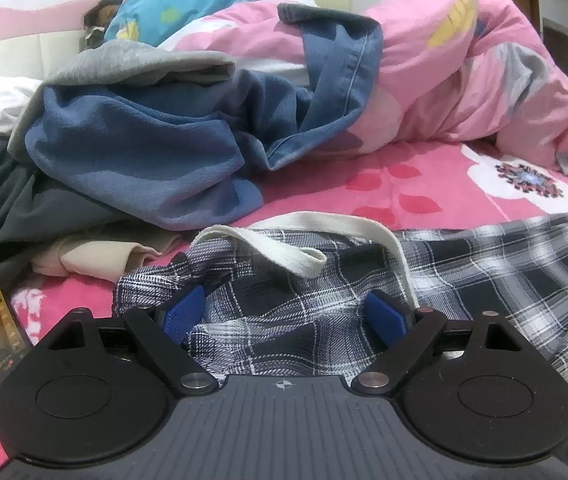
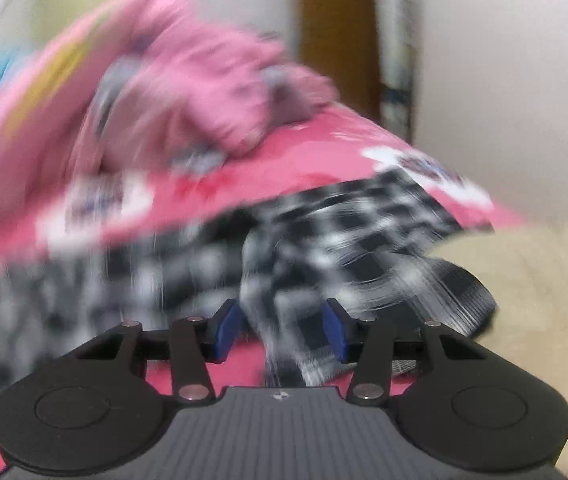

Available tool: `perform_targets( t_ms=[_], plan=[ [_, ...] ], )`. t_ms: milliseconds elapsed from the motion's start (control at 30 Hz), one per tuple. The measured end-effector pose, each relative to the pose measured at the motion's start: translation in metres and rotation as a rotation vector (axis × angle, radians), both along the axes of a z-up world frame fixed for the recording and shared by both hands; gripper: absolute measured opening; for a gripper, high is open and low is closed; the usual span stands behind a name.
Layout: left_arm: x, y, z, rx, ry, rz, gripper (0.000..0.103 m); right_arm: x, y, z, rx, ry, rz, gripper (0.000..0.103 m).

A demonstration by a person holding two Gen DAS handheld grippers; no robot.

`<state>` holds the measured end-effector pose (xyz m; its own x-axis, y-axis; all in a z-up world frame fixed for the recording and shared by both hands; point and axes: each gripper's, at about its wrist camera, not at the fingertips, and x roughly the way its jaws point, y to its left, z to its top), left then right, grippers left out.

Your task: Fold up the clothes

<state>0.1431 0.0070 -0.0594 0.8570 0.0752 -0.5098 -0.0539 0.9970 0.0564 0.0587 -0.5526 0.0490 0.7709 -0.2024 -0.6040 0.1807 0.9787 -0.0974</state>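
Here, in the left wrist view, your left gripper [image 1: 284, 312] stands wide open just above the plaid garment [image 1: 463, 276], which lies crumpled on the pink bedsheet [image 1: 423, 184]. Its blue pads [image 1: 186, 312] are apart, with plaid cloth between them but not pressed. A white drawstring [image 1: 284, 240] loops over the waist part of the garment, just ahead of the fingers. Behind it you see a heap of blue clothes [image 1: 144, 148], a grey piece [image 1: 144, 62] on top, dark clothes [image 1: 16, 208] at the left, and a pink quilt [image 1: 463, 80] at the back.

In the right wrist view everything is blurred. Your right gripper [image 2: 282, 330] is about half open, and a fold of the plaid garment [image 2: 343, 220] lies between the pads [image 2: 226, 334]; you cannot tell whether they press it. A beige cloth [image 2: 523, 272] is at the right.
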Motion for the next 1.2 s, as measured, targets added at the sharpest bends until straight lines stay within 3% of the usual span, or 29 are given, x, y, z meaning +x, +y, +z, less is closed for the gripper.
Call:
perform_targets(
  t_ms=[67, 167, 367, 533, 633, 833, 1200],
  plan=[
    [0.0, -0.002, 0.0, 0.017, 0.004, 0.003, 0.089, 0.008, 0.015, -0.02, -0.1, 0.074, 0.04, 0.037],
    [0.001, -0.005, -0.001, 0.037, 0.009, 0.008, 0.089, 0.013, 0.013, -0.031, -0.163, 0.076, 0.036, 0.003],
    [0.002, -0.009, -0.002, 0.068, 0.016, 0.016, 0.089, 0.024, -0.015, 0.025, -0.329, -0.085, -0.021, 0.003],
    [0.002, -0.012, -0.003, 0.088, 0.017, 0.022, 0.09, 0.071, -0.079, 0.07, -0.357, -0.119, -0.087, 0.003],
    [0.002, -0.014, -0.003, 0.103, 0.02, 0.026, 0.09, 0.103, -0.116, 0.078, -0.33, -0.09, -0.122, 0.003],
    [0.004, -0.016, -0.004, 0.122, 0.026, 0.031, 0.09, 0.164, -0.161, 0.071, -0.308, 0.003, -0.159, 0.003],
    [0.005, -0.019, -0.005, 0.147, 0.034, 0.037, 0.091, 0.23, -0.178, 0.008, -0.335, 0.19, -0.114, 0.003]
  ],
)
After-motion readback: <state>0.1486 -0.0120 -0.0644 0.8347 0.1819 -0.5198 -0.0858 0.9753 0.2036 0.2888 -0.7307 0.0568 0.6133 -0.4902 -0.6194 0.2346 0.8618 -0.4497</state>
